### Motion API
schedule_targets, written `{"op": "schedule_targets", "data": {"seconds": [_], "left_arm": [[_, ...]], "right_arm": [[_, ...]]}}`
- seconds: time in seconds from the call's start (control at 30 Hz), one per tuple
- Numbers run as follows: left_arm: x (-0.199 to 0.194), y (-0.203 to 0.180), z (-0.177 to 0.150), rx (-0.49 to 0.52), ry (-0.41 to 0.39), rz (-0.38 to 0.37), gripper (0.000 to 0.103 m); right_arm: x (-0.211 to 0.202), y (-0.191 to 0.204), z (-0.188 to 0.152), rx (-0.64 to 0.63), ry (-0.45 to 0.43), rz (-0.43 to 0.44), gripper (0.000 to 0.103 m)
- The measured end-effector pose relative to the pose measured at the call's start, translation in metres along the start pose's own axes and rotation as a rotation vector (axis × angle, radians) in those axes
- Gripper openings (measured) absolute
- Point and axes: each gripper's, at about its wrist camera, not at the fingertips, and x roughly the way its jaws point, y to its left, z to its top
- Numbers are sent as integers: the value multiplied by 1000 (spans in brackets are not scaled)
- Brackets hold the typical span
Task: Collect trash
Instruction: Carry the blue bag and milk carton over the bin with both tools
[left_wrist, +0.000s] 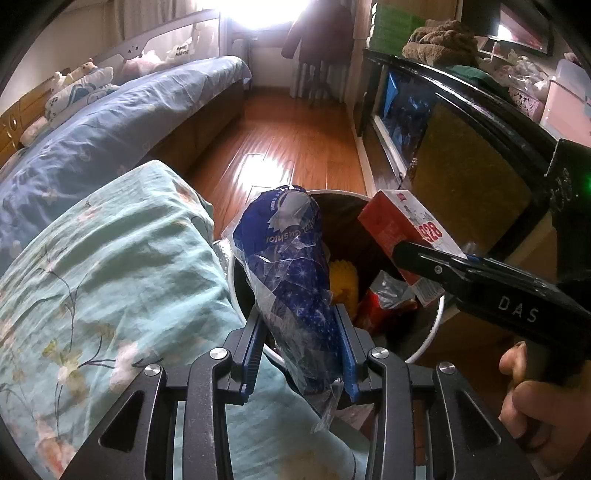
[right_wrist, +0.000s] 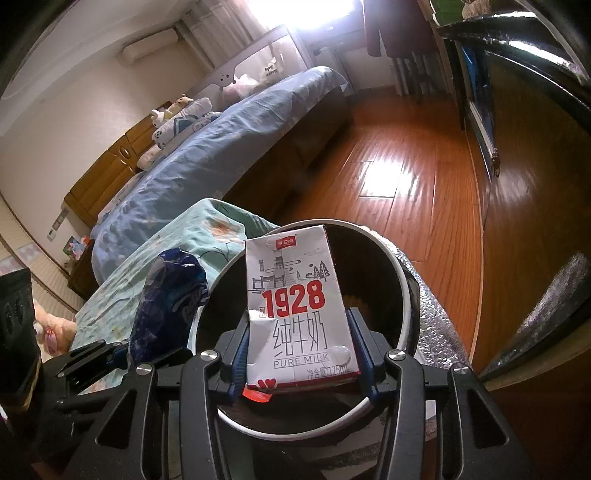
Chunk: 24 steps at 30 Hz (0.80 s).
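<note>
L tongs grip blue wrapper, R tongs milk carton, over bin

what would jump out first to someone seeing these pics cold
The milk carton with its big red 1928, clamped in the right gripper over the round trash bin. Next, the crinkled blue wrapper gripped by the left gripper above the same bin, beside the floral bedding.

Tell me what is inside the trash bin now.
Inside the trash bin lie a yellow item and a red-and-silver wrapper. The blue bag and milk carton hide the rest.
</note>
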Motion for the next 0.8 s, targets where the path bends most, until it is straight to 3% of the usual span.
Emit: {"op": "schedule_targets", "data": {"seconds": [0.8], "left_arm": [[12, -1, 8, 4, 28, -5, 35]], "right_arm": [[3, -5, 6, 4, 14, -9, 48]]}}
